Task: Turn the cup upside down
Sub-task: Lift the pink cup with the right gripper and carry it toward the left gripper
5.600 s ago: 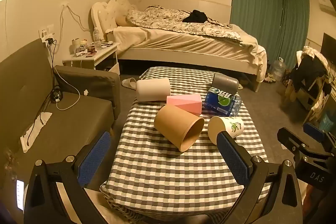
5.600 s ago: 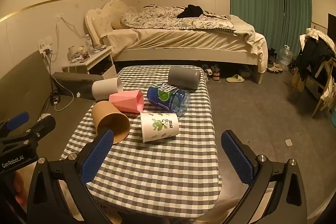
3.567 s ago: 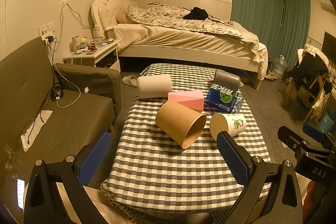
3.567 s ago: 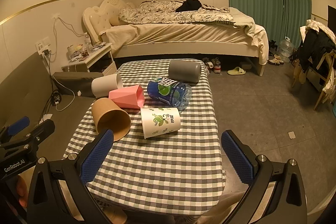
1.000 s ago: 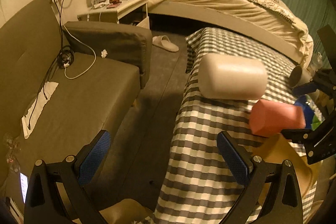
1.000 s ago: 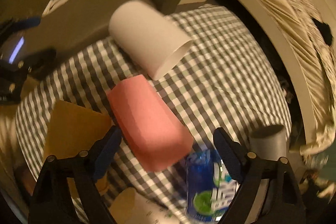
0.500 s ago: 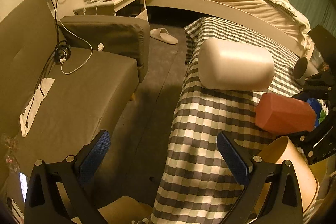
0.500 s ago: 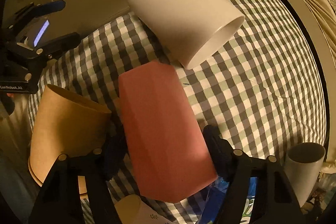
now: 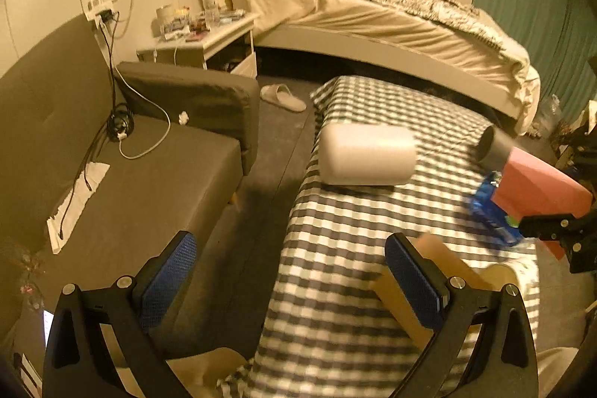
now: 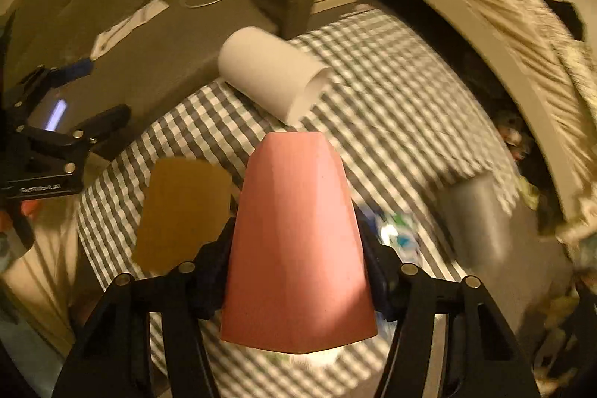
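While our right gripper (image 10: 298,271) clamps the pink cup (image 10: 296,241) above the checked table (image 10: 391,122), the cup's long axis runs straight out along the fingers, narrow closed end forward. It is faceted, matte, rigid-looking. Nearby lie a smooth white cup (image 10: 272,73) and a brown paper cup (image 10: 183,207). Our left gripper (image 9: 291,275) hangs apart, empty.
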